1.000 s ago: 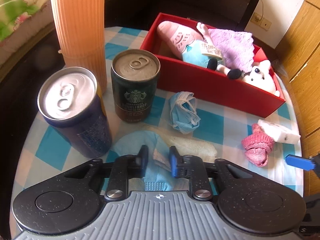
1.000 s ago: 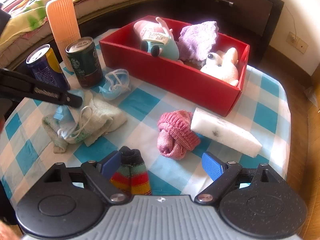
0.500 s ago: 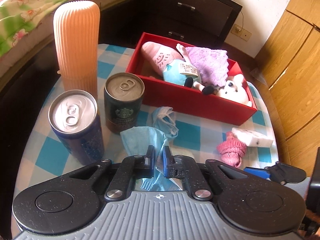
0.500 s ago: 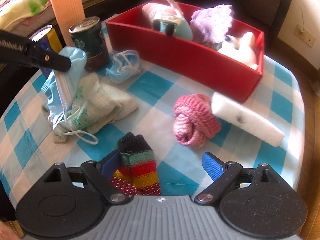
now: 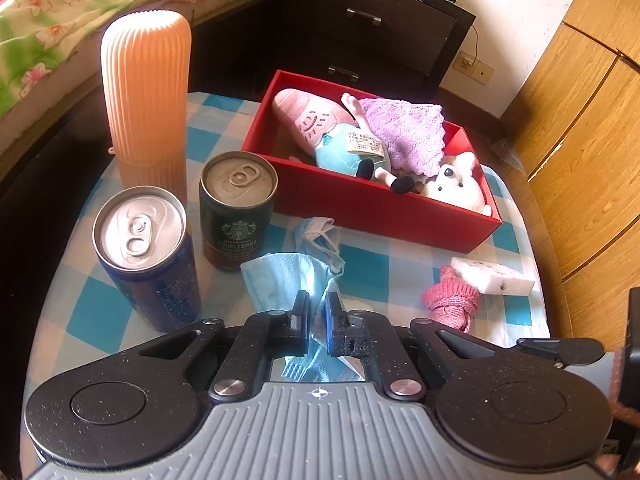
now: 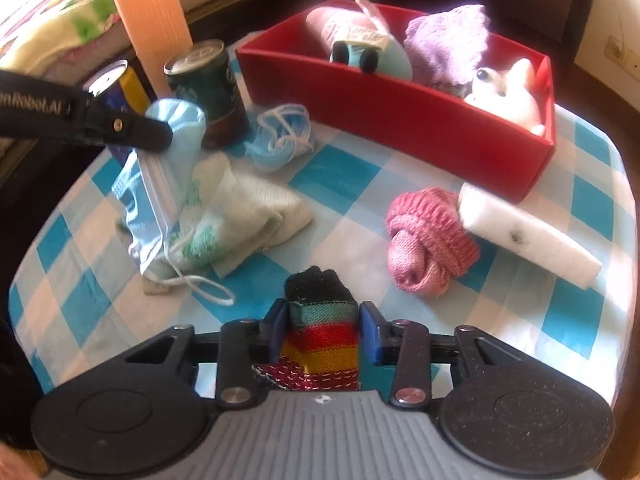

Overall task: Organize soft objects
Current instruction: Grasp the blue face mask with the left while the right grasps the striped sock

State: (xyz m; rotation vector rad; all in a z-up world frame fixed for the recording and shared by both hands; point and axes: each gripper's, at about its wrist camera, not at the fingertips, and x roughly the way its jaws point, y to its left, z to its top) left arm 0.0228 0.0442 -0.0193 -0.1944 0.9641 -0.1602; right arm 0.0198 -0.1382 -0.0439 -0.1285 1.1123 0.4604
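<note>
So with the left gripper [image 5: 317,322] clenched on the blue mask [image 5: 286,276] and the right gripper [image 6: 323,330] having just closed its jaws on the striped sock [image 6: 320,320], lift both clear before swinging toward the red box [image 6: 400,120] at 1 o'clock.

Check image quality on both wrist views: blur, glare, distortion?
Left wrist view: sharp, strong fisheye bending at the edges, sunlight glare on the silver top of the blue drink can. Right wrist view: softer, purple fringing on the lilac knitted cloth, blown-out highlights on the white foam block.
</note>
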